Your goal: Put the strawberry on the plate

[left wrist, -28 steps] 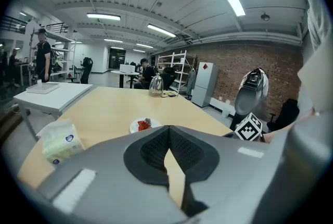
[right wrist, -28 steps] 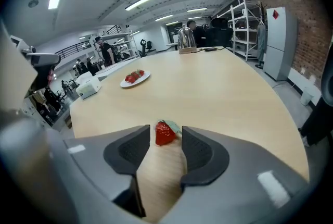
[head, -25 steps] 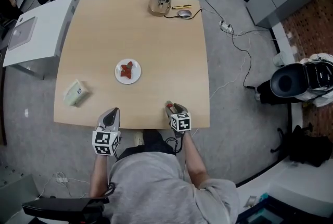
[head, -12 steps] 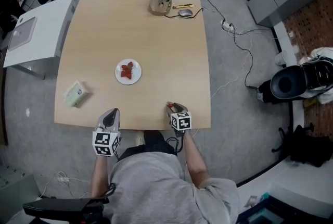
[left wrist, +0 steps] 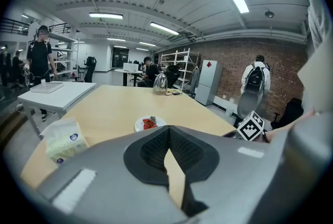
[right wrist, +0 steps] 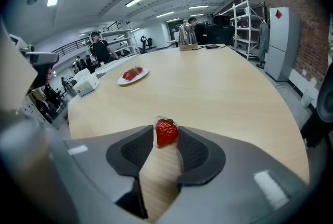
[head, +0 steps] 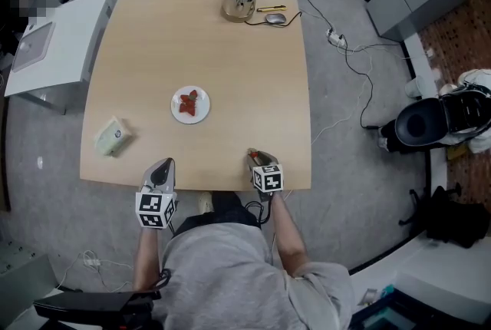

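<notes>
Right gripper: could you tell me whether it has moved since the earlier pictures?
No: the right gripper stays at the table's near edge; its jaws have just been closing on the strawberry between them.

Both forearms reach up from the bottom middle of the head view, side by side, each gripper tipped downward. The left gripper has its jaws closed together on nothing. The right gripper's jaws have just been closing and now touch a strawberry on both sides at their tips.
</notes>
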